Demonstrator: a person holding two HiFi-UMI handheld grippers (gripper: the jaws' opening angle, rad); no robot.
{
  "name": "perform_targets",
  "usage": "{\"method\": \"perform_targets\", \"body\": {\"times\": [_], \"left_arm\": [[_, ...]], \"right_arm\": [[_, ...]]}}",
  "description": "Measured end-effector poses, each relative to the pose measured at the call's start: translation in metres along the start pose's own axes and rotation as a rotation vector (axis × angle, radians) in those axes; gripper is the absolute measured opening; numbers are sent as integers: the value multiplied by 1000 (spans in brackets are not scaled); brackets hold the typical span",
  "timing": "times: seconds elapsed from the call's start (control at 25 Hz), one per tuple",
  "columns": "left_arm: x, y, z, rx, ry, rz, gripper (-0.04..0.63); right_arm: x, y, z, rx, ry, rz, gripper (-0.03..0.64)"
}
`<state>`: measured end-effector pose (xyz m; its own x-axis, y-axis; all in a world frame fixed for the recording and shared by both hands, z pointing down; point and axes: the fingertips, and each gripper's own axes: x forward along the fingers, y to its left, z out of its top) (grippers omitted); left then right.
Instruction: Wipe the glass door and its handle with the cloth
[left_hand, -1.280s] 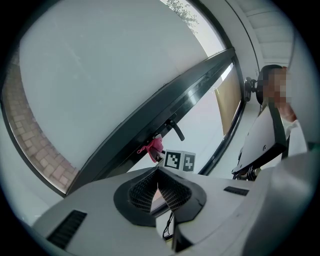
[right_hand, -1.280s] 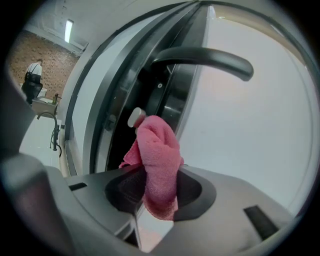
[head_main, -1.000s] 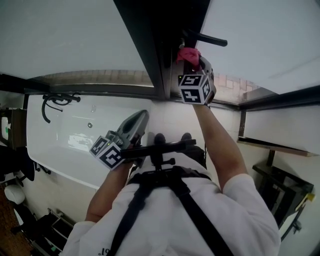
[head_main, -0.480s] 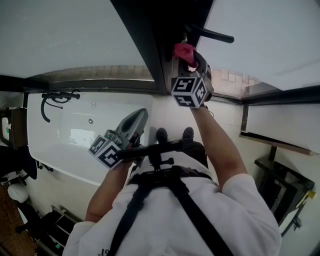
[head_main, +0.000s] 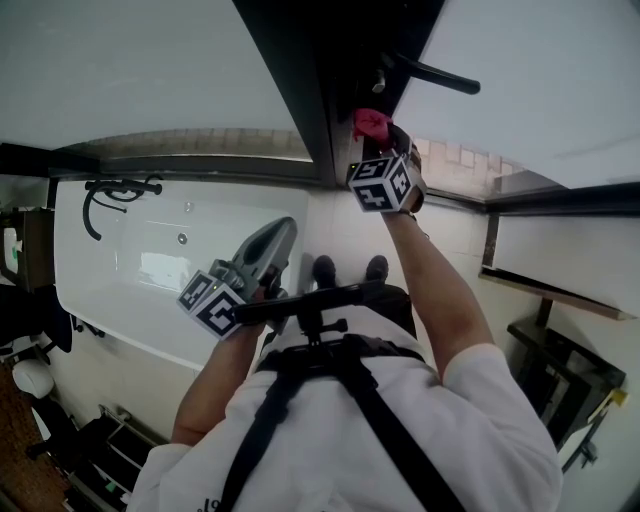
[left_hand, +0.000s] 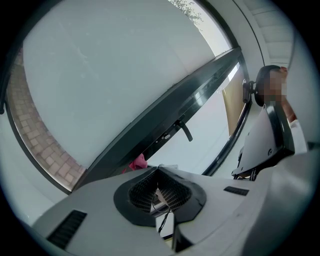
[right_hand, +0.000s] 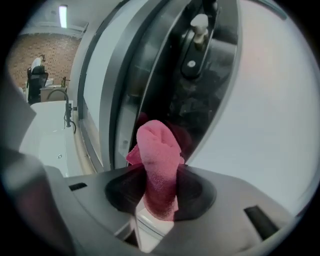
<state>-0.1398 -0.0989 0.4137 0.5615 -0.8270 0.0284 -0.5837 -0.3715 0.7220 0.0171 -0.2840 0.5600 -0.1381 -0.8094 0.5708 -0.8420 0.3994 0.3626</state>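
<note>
A pink cloth (head_main: 369, 122) sticks out of my right gripper (head_main: 383, 135), which is shut on it. The cloth (right_hand: 157, 159) is pressed against the dark door frame (head_main: 300, 80), just below the black lever handle (head_main: 432, 75). In the right gripper view the handle (right_hand: 195, 45) stands above the cloth, and the pale glass pane (right_hand: 270, 110) fills the right. My left gripper (head_main: 283, 230) is held low at waist height, apart from the door, its jaws shut on nothing. From the left gripper (left_hand: 159, 171) I see the frame (left_hand: 200, 90), the handle (left_hand: 186, 131) and a bit of the cloth (left_hand: 138, 163).
A white basin counter (head_main: 130, 270) with a black tap (head_main: 112, 195) lies to the left of the door. A black rack (head_main: 565, 375) stands at the lower right. The person's feet (head_main: 348, 268) are close to the door's foot.
My right gripper has sunk a little along the dark frame with the cloth, farther below the handle. The left gripper has stayed in place.
</note>
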Motion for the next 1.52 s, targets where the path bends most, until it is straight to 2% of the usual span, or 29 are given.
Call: {"method": "perform_targets", "body": {"times": [0.28,0.6,0.84,1.0,1.16,1.52], "left_arm": [[6,3,4,23,-12,8,0],[24,-2,10,68,6,-11,0],[36,-3,9,88,27,-6,0],[35,0,9,95,31,4,3],[39,1,9,98,35,-2,3],[52,-9,10,108,38,-66,3]], "right_arm": [[25,16,-39,12,161,85,141],[26,27,-47,1,252,142,141],[46,29,-80,-18,344,160,141],[52,34,-89,-4,343,172,141],[32,33,-74,27,333,189,141],[2,16,-68,60,222,171,141]]}}
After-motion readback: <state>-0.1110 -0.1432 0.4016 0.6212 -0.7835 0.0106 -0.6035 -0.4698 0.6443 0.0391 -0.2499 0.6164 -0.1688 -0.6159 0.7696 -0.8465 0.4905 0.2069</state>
